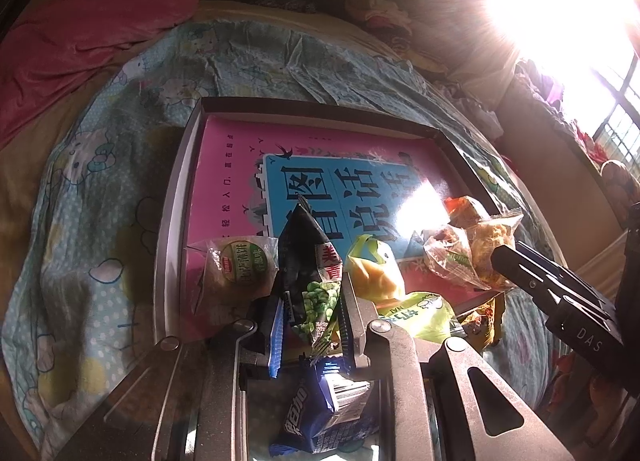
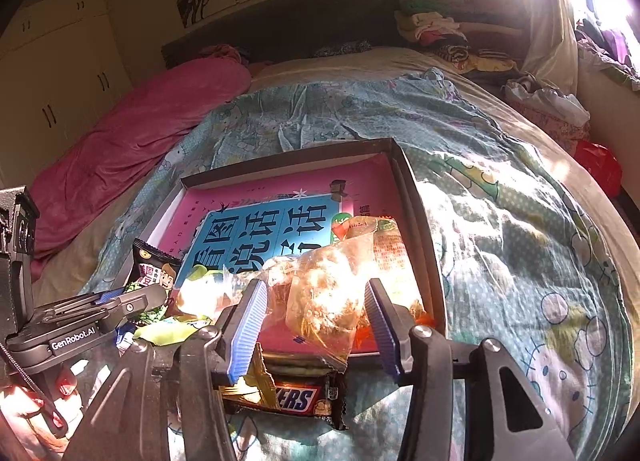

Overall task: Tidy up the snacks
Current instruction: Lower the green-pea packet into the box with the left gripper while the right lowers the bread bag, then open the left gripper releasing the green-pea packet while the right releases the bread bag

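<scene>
The left tool is clamped on a dark green-pea snack packet, held at the near edge of the shallow box on the bed. The right tool stands apart around a clear snack bag, its pads seemingly not pressing. A Snickers bar lies just below.
</scene>
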Motion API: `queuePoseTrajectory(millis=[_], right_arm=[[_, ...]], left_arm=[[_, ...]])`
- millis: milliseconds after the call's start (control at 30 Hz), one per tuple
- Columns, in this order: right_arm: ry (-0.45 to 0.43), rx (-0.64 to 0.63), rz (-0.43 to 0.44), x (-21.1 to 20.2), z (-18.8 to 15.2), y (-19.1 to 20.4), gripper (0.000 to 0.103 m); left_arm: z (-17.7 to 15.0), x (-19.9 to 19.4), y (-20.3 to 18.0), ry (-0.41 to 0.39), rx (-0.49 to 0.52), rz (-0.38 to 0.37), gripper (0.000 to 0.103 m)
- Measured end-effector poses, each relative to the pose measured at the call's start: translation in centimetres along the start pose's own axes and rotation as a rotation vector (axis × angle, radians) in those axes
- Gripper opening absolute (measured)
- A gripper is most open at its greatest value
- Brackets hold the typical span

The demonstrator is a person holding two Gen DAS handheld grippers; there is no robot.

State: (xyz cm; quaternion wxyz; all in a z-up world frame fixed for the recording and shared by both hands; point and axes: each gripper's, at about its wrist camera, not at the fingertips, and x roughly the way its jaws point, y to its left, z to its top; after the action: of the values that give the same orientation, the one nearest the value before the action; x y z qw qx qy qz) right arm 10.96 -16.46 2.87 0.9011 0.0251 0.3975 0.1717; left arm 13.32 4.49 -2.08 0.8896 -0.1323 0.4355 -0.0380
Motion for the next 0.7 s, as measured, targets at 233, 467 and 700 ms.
queuePoseTrajectory(millis=[233, 467, 700], right_arm=[[-0.013, 0.007, -0.028, -0.3, 0.1, -0.5, 0.051], [-0.029, 0.014, -0.041, -0.9, 0.1, -0.8, 0.054], [-0.044, 0.018, -0.054, -1.5, 0.2, -1.2, 0.055]], left_arm=[[0.1, 0.1, 0.1, 0.006, -0.004, 0.008, 0.024], [0.1, -0.1, 0.1, 0.002, 0.001, 0.010, 0.032], [0.2, -0.6, 0.1, -0.010, 0.008, 0.015, 0.046]])
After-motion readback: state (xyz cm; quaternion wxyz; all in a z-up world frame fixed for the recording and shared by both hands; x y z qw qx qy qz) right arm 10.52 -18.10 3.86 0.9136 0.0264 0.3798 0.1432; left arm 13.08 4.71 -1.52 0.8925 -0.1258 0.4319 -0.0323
